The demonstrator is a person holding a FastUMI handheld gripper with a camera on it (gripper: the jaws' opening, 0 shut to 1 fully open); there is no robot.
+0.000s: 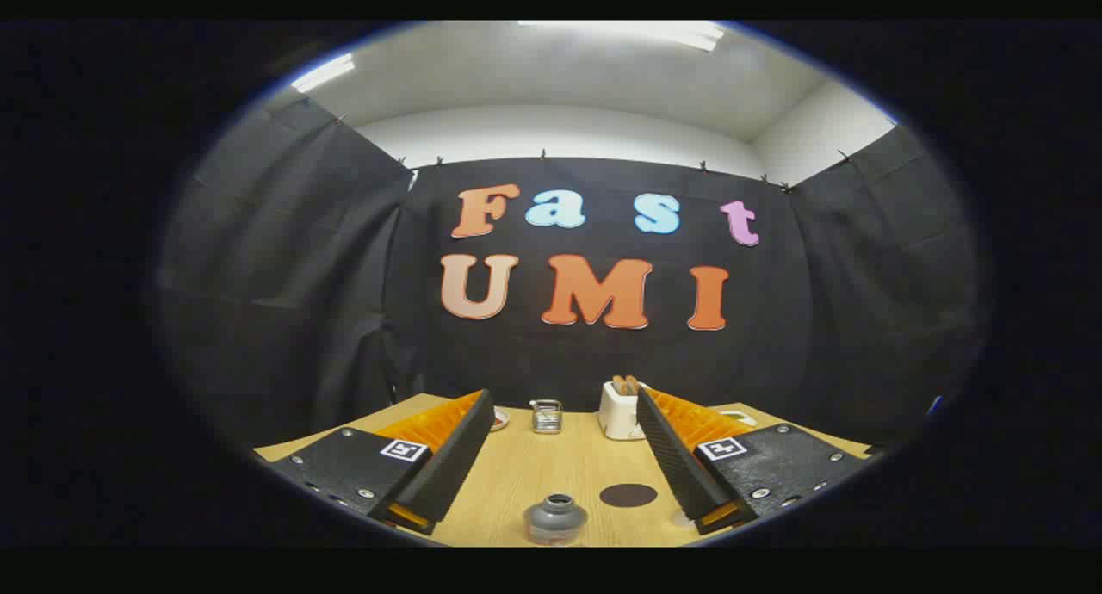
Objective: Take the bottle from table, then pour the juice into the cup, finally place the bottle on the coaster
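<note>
Two fingers of your gripper (pixel 555 478) stand wide apart, holding nothing. Between them, close in, sits the bottle (pixel 555 518), its lower part cut off. Coaster (pixel 628 494) lies just beside it on the table (pixel 551 469). Beyond: cup (pixel 546 416); toaster (pixel 622 408), partly hidden.

The table (pixel 551 473) is light yellow-brown wood with thin lines in it. The bottle (pixel 555 518) is grey. The coaster (pixel 628 494) is a dark brown circle. The toaster (pixel 620 411) is white — the toast (pixel 626 383) in it is golden brown. The small rack (pixel 546 416) is shiny silver. The plate (pixel 499 419) is white with red — the ceiling is white.
</note>
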